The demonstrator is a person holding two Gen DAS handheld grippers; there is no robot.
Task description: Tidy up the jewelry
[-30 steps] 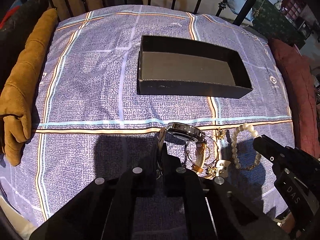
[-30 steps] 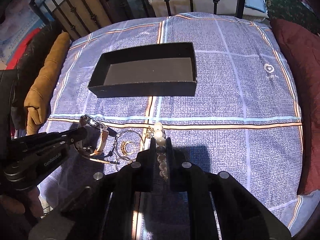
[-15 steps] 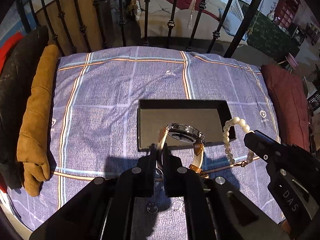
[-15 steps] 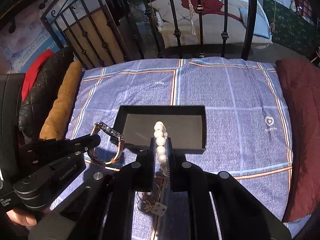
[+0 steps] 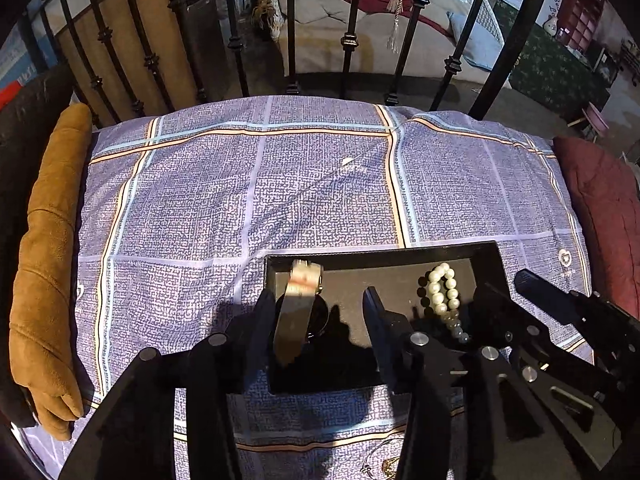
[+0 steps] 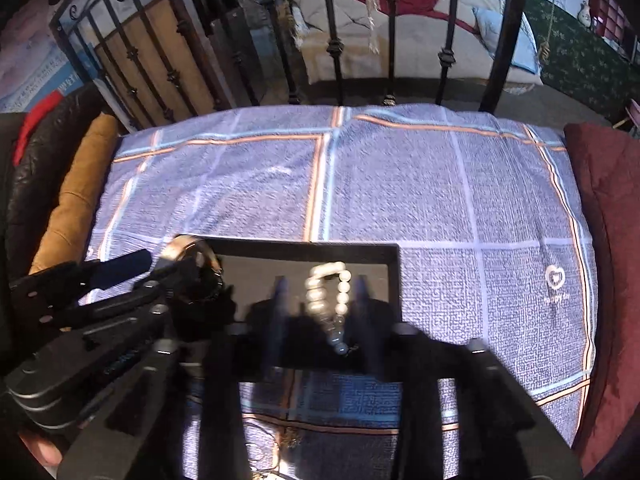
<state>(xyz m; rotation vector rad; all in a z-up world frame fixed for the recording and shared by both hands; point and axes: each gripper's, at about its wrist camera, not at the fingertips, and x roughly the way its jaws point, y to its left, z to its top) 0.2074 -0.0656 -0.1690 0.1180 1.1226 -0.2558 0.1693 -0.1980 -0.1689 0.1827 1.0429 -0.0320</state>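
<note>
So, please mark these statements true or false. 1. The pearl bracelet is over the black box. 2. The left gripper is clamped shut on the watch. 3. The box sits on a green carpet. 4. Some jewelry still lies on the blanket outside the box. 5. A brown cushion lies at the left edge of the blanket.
1. True: the pearl bracelet is over the black box.
2. False: the left gripper is open; the watch is loose between its fingers.
3. False: it sits on a purple checked blanket.
4. True: small pieces of jewelry lie nearer the camera.
5. True: brown cushion.
</note>
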